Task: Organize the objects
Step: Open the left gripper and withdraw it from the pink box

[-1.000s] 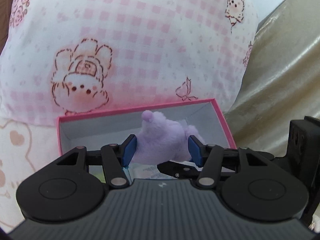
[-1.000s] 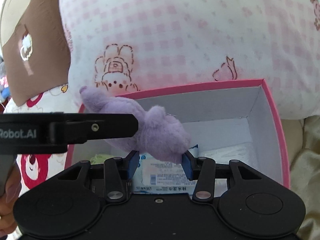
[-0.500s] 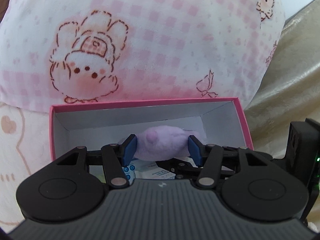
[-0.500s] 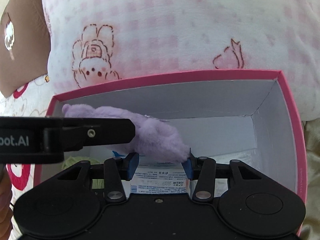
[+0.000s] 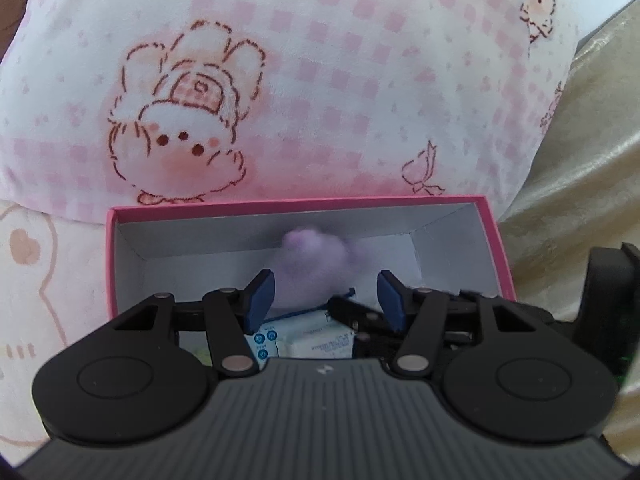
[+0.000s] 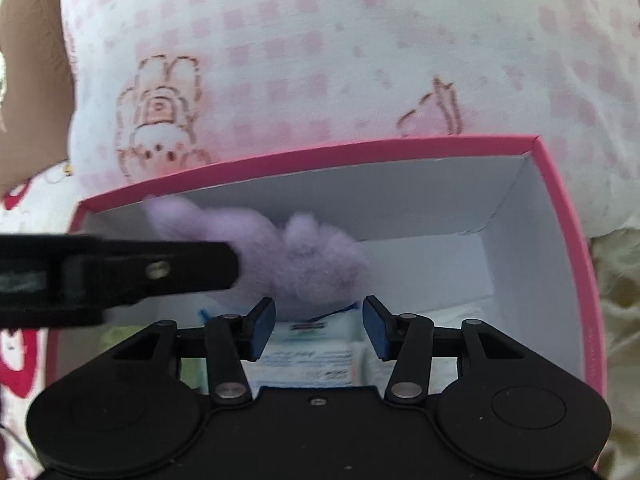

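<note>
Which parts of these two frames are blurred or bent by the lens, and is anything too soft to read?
Left wrist view: the purple plush toy is smeared, and the packets under it carry unreadable print. Right wrist view: the left gripper crossing in is soft, and the pink box rim bows from fisheye distortion. Lighting is even in both.

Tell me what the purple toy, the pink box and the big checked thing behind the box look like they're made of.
Purple toy: plush, likely synthetic fleece; its outline is fuzzy and matte.
Pink box: looks like cardboard, pink outside and plain white inside; it has thin flat walls and sharp folded corners.
Checked pillow: soft woven or brushed fabric, printed with pink squares and cartoon bunnies; it bulges with no shine. The fibre cannot be told.
</note>
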A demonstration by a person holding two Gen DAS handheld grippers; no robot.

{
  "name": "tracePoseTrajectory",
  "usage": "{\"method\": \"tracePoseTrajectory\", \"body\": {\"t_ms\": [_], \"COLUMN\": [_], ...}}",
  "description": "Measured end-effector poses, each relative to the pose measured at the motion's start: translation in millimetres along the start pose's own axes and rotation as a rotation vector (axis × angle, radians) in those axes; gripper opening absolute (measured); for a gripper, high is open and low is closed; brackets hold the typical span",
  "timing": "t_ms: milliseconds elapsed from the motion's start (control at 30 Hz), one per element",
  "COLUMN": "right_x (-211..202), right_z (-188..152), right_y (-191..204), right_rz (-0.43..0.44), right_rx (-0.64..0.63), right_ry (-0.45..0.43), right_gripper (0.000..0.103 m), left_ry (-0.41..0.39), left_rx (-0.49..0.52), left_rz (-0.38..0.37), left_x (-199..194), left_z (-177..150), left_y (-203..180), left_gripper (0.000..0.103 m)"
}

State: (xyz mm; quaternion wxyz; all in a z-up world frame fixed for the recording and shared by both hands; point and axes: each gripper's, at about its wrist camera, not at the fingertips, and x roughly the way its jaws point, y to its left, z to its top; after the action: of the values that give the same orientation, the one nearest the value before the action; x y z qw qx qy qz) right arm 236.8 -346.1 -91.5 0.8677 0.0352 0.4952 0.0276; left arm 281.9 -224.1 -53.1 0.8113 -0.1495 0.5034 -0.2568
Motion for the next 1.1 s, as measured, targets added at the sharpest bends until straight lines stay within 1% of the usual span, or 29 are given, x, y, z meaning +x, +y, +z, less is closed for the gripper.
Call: {"method": "tracePoseTrajectory", "body": {"t_ms": [67,167,267,300,333,367,400,467,500,533,567,633,733,800,833,867,933,967,1000,1100], "right_x": [-6,-24,-48,-58,-67,-72,-79,-90,-97,-101,-106,-116,-134,-146,-152,-158,-165,-168,-171,-177], "right_z": [-3,-10,-18,-21,-24,-25,-27,-28,-30,-32,-34,-39,-47,-52,-55,-58,-63,-67,-70,-79], "right_y": [0,0,8,11,14,17,19,21,21,22,22,20,19,22,24,28,36,40,43,50], "right_rz": [-0.004,0.034,0.07,0.077,0.082,0.09,0.106,0.143,0.185,0.224,0.243,0.233,0.253,0.242,0.226,0.198,0.112,0.077,0.059,0.048], "right_rx": [-0.011,-0.002,-0.048,-0.065,-0.074,-0.074,-0.065,-0.047,-0.045,-0.045,-0.043,-0.029,-0.017,-0.04,-0.058,-0.084,-0.15,-0.18,-0.198,-0.224], "right_ry": [-0.017,-0.04,-0.077,-0.091,-0.103,-0.113,-0.118,-0.113,-0.12,-0.123,-0.118,-0.129,-0.132,-0.142,-0.149,-0.151,-0.15,-0.155,-0.155,-0.139], "right_gripper": [0.056,0.056,0.056,0.056,0.056,0.057,0.058,0.059,0.059,0.063,0.064,0.065,0.065,0.069,0.074,0.08,0.087,0.087,0.088,0.089], "left_ry": [-0.003,-0.035,-0.054,-0.046,-0.032,-0.015,-0.01,-0.01,-0.011,-0.014,-0.015,-0.005,-0.007,-0.03,-0.033,-0.032,-0.035,-0.04,-0.042,-0.032], "left_rx": [0.015,0.064,0.096,0.087,0.071,0.049,0.037,0.049,0.061,0.073,0.08,0.093,0.117,0.115,0.106,0.101,0.097,0.101,0.105,0.128], "left_rz": [-0.004,0.005,0.004,-0.012,-0.036,-0.064,-0.073,-0.067,-0.058,-0.045,-0.032,-0.026,-0.004,0.01,-0.002,-0.018,-0.026,-0.021,-0.014,0.006], "left_x": [-11,-33,-52,-58,-62,-67,-70,-80,-84,-88,-92,-100,-114,-125,-132,-137,-145,-150,-154,-163], "left_z": [-1,-4,-9,-10,-10,-11,-12,-16,-18,-20,-23,-28,-38,-45,-48,-52,-58,-62,-66,-80], "left_y": [-2,-8,-11,-10,-9,-7,-6,-8,-11,-13,-15,-19,-25,-26,-26,-25,-25,-26,-26,-29], "left_gripper": [0.057,0.058,0.059,0.061,0.065,0.066,0.066,0.067,0.067,0.068,0.069,0.07,0.07,0.07,0.07,0.071,0.073,0.074,0.075,0.078]}}
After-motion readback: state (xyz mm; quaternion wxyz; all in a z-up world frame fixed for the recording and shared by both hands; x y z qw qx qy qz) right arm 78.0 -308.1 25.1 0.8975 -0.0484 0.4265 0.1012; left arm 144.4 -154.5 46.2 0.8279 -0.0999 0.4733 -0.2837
